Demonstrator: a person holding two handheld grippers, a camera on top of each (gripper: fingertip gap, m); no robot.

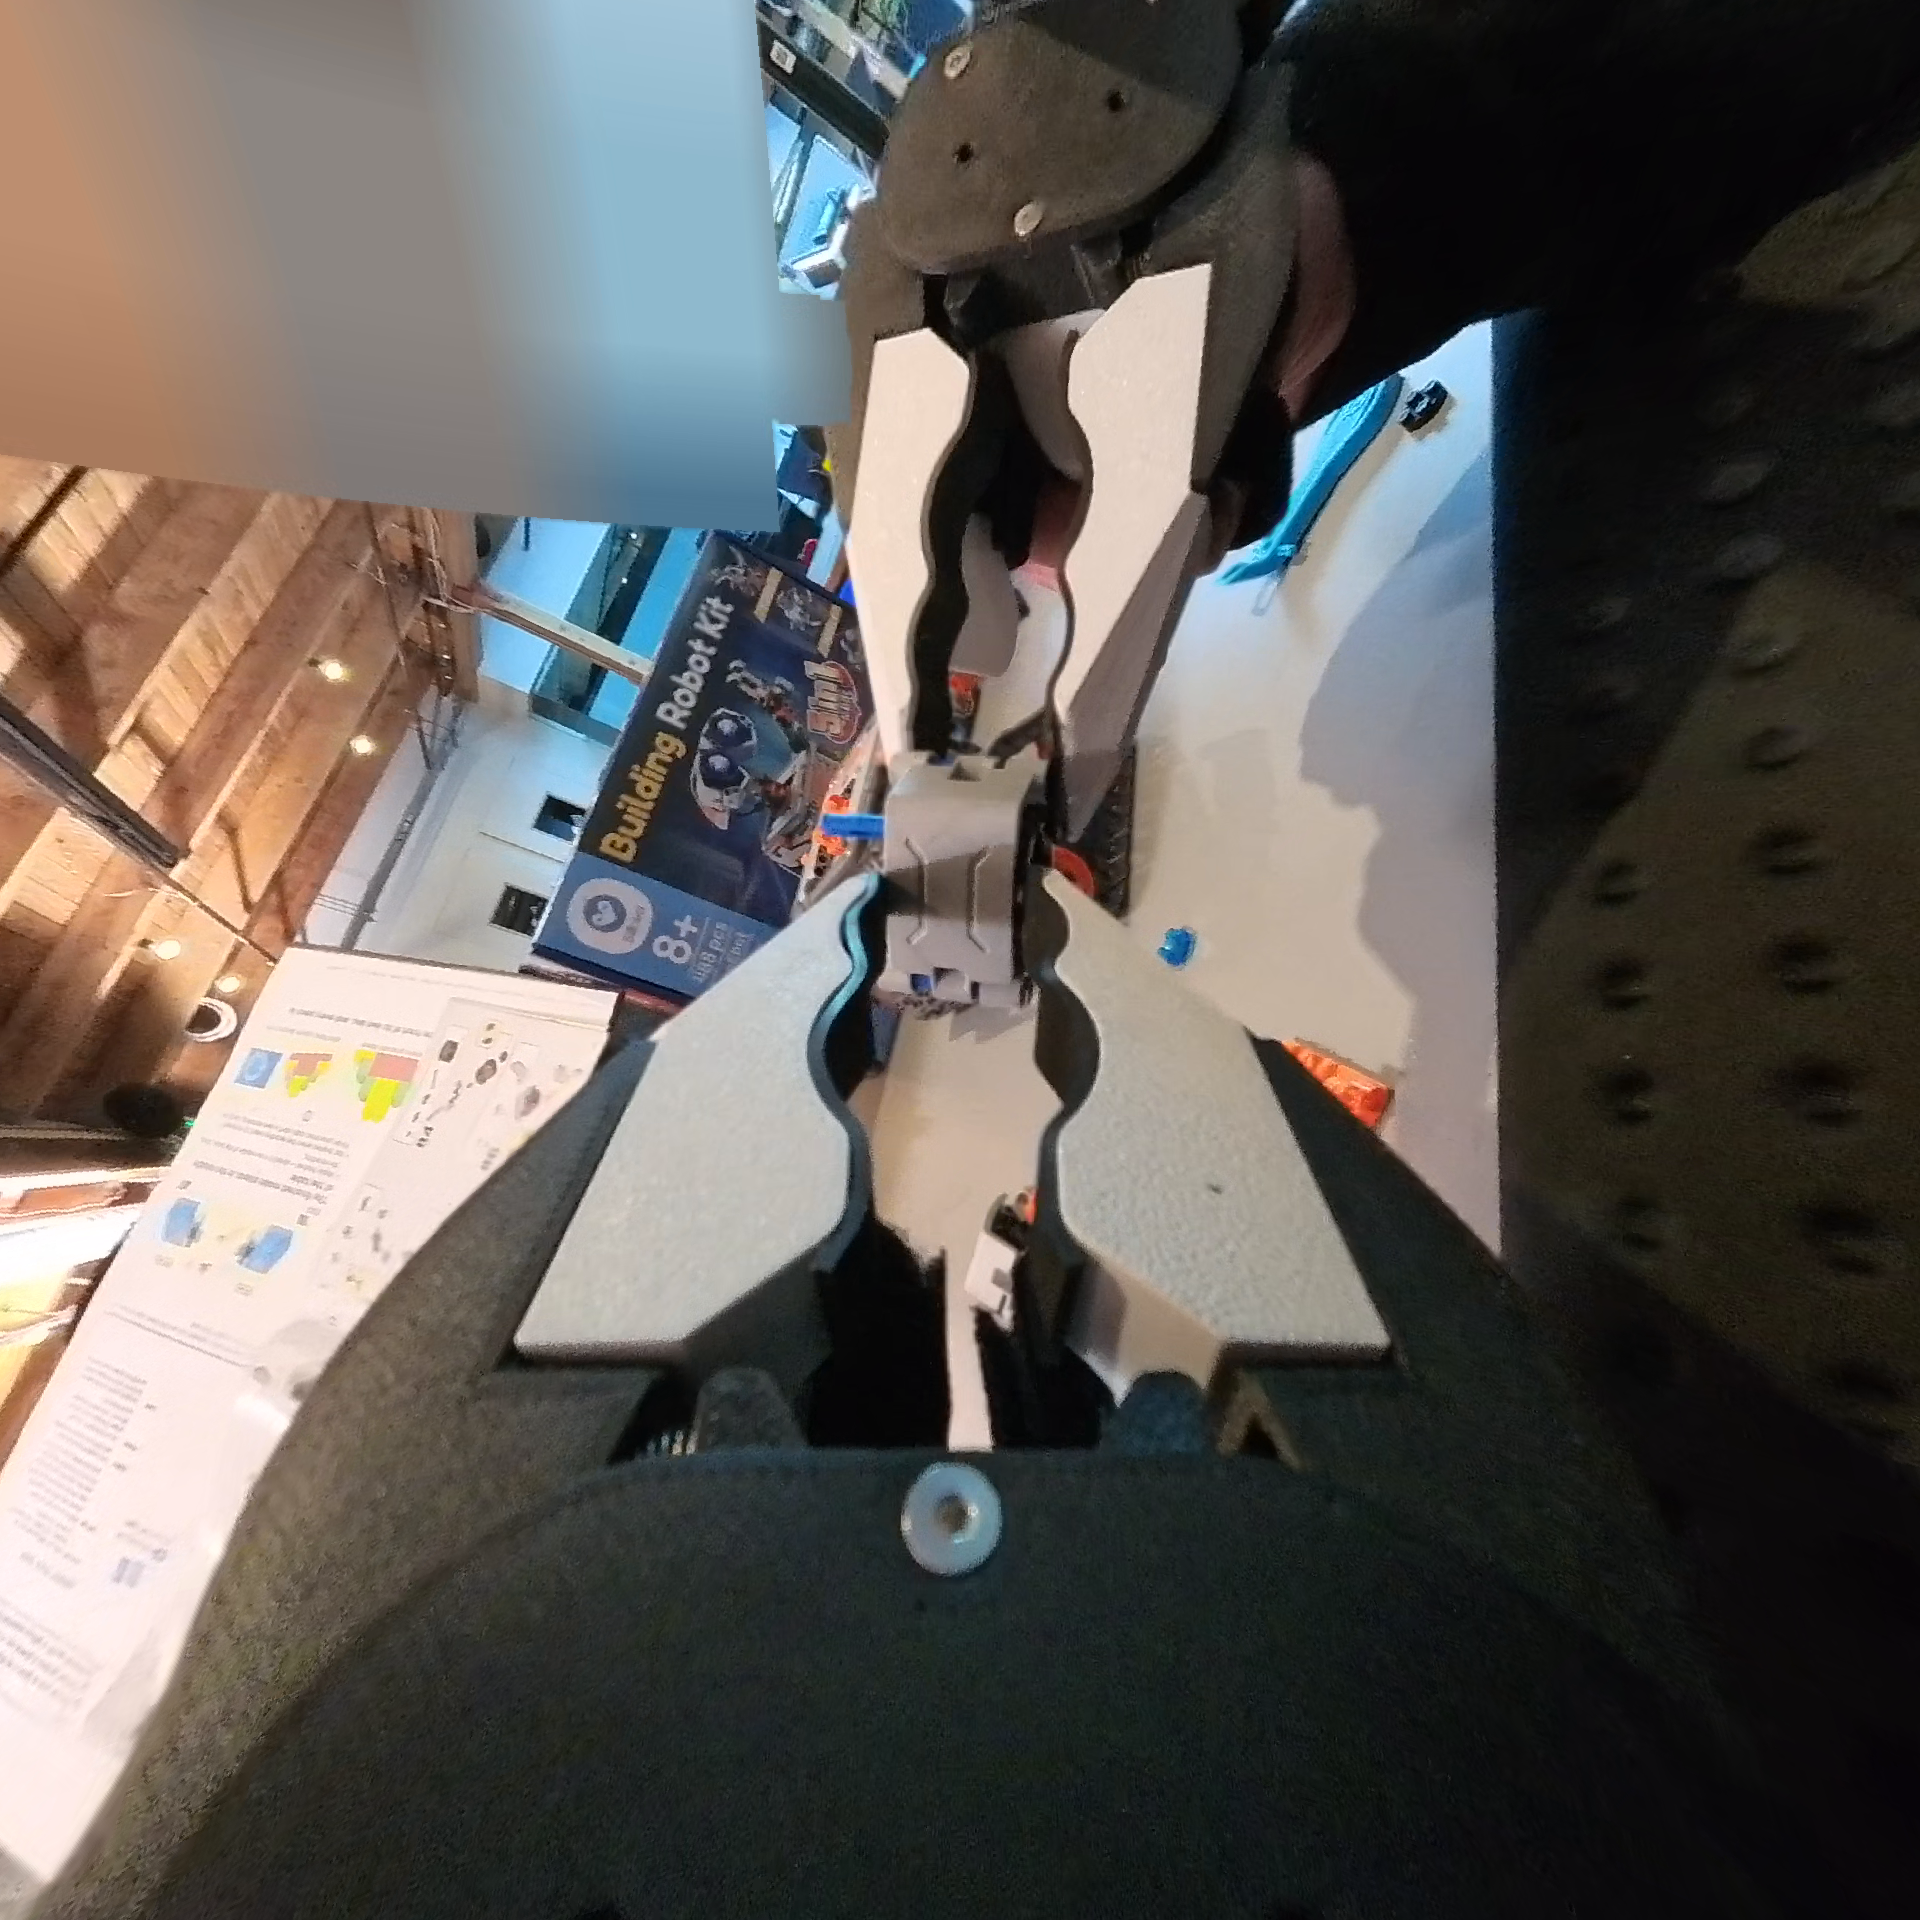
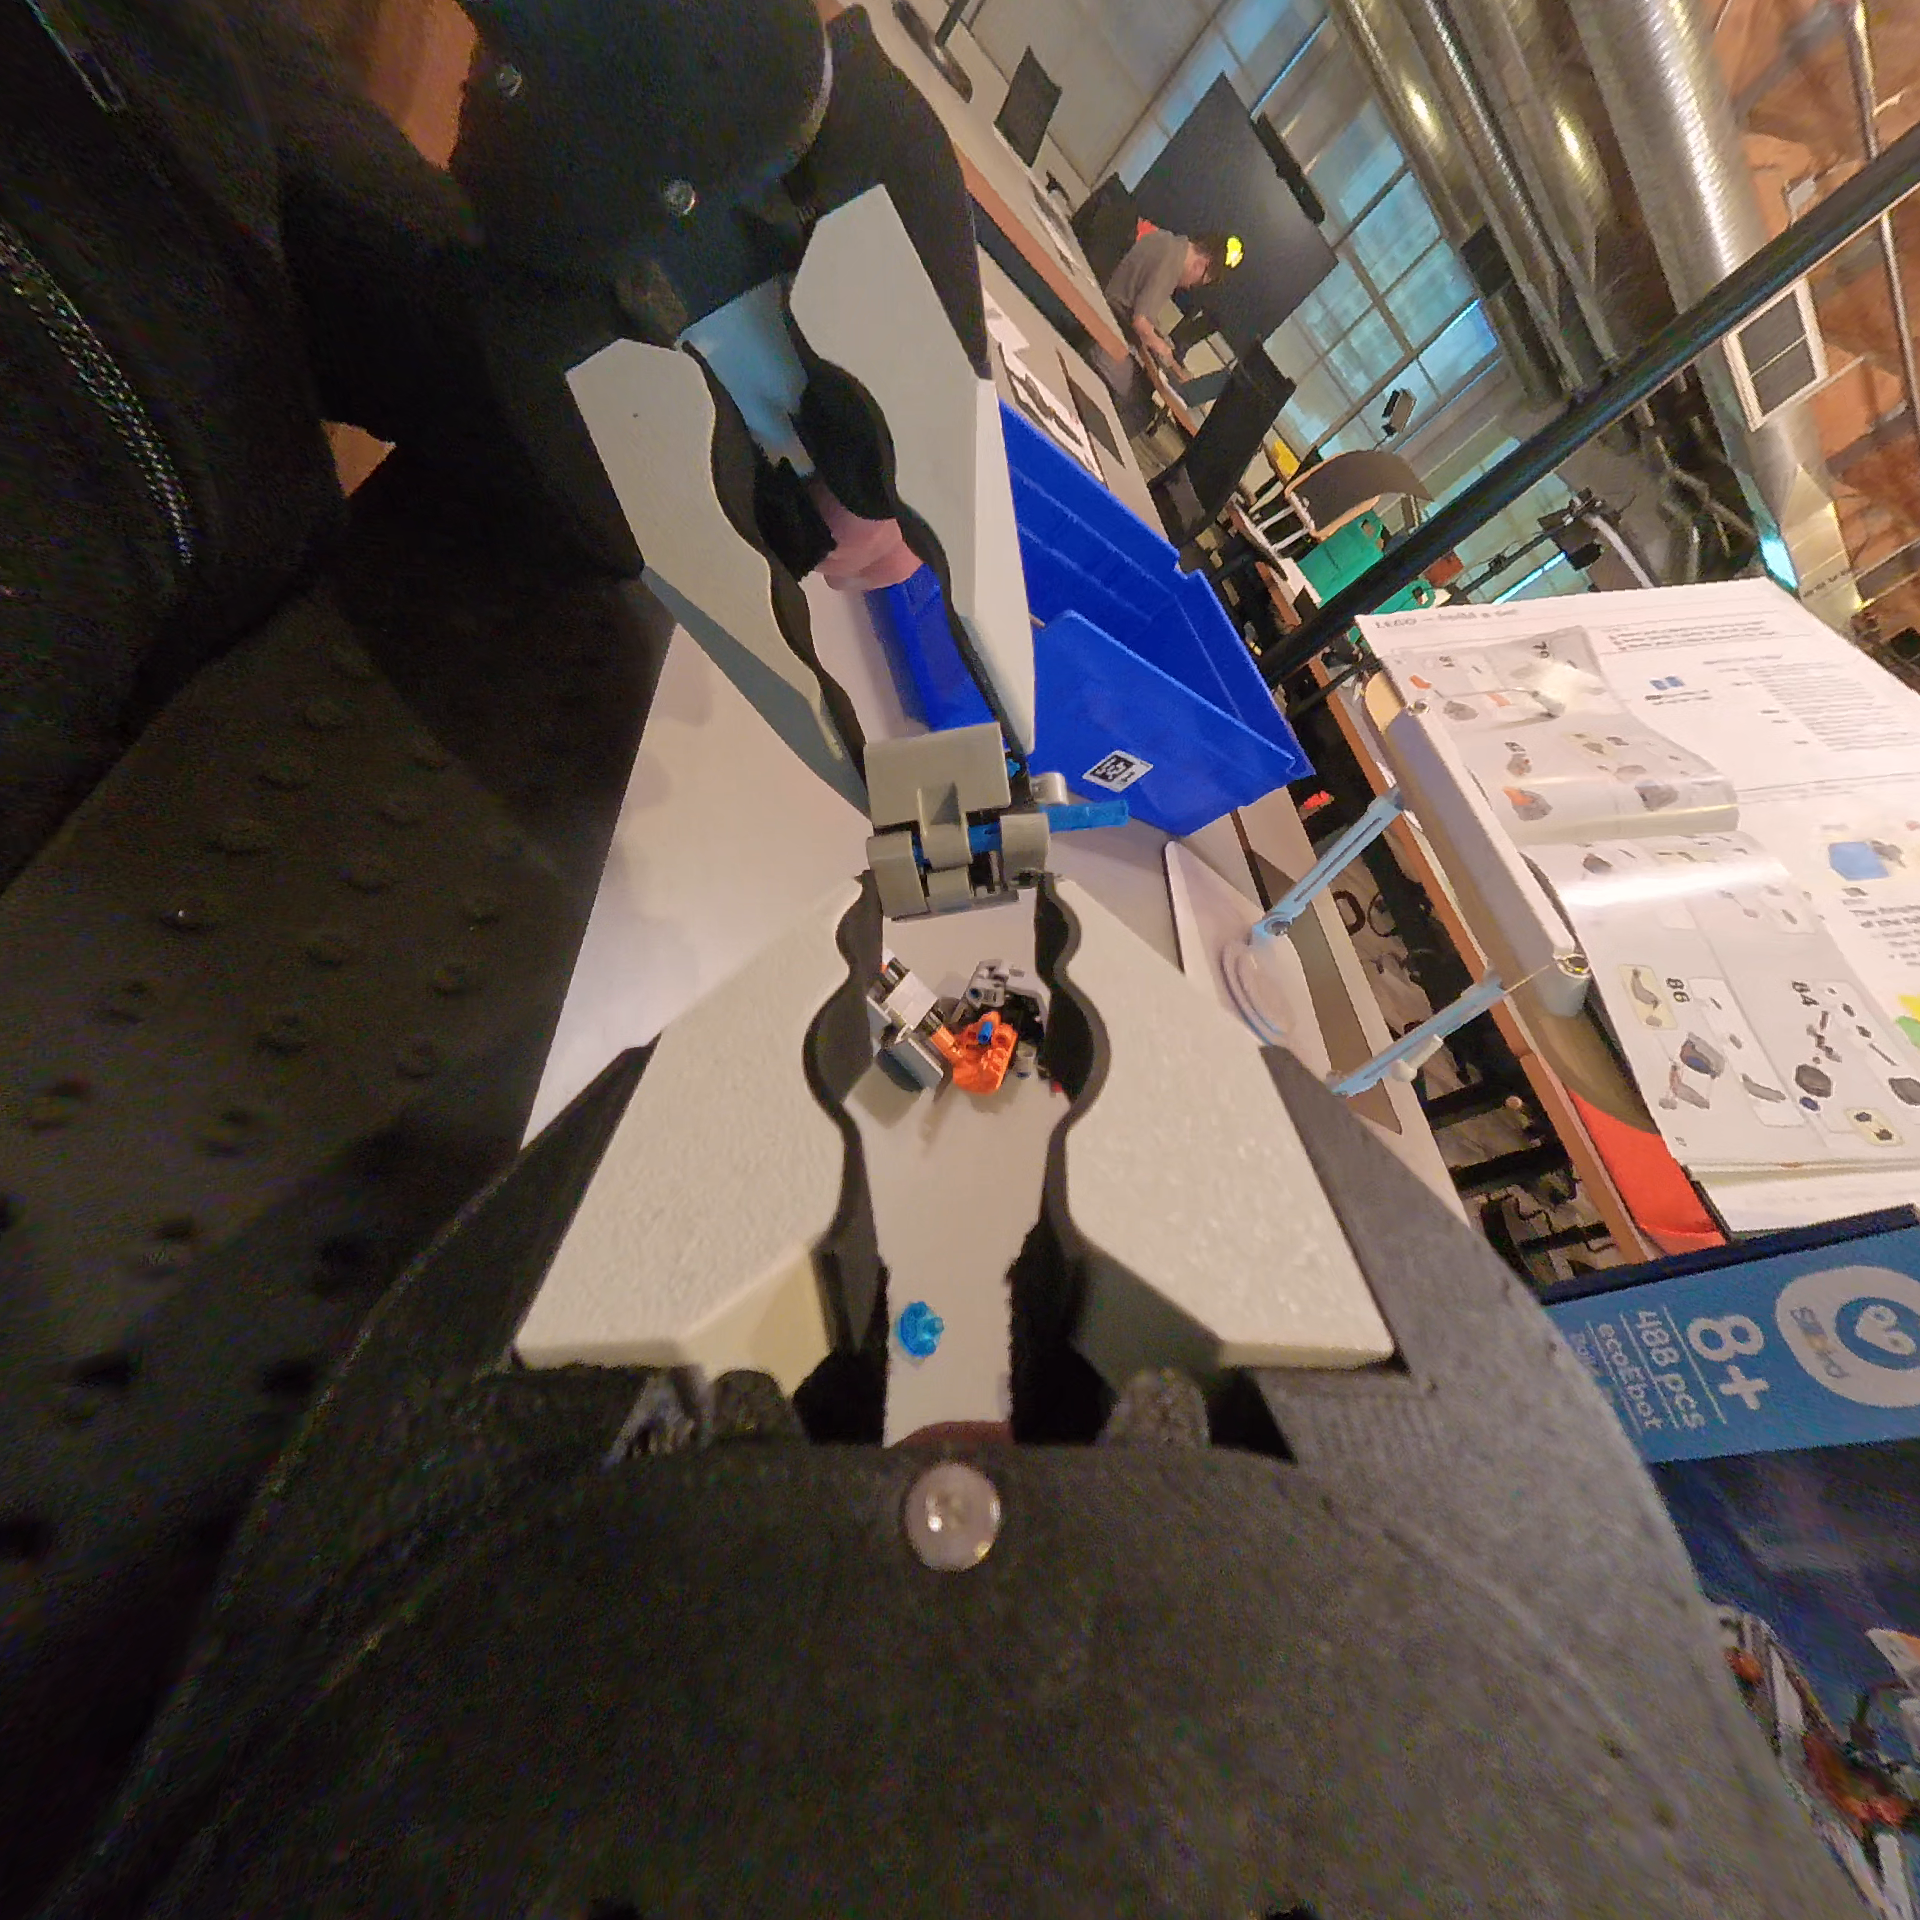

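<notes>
Overhead, timber beams and round lamps ran above a white tabletop (image 2: 717, 831) in a workshop with tall windows and a silver duct. An open instruction booklet (image 2: 1621, 852) stood on a stand, and a dark blue kit box (image 1: 717, 790) stood beyond the table in the left wrist view.

The left gripper (image 1: 951, 914) had its pale grey fingers (image 1: 727, 1132) drawn narrow, their tips pressed on the near end of a small grey block assembly with a blue pin (image 1: 951, 873), lifted off the table. The right gripper (image 2: 951, 894) met the same assembly (image 2: 945, 831) from the opposite side, its fingers (image 2: 686, 1153) likewise narrow and its tips touching the piece, so the thing hung between the two tools.

Only the left wrist view showed a teal strip (image 1: 1340, 457) and a small black part (image 1: 1423, 400) at the table's far end, with a loose blue stud (image 1: 1176, 943) beside the right finger. Only the right wrist view showed two blue plastic bins (image 2: 1143, 665), a heap of orange, grey and black bricks (image 2: 956, 1039) lying under the fingers, and a person (image 2: 1153, 291) bent over a far bench.
</notes>
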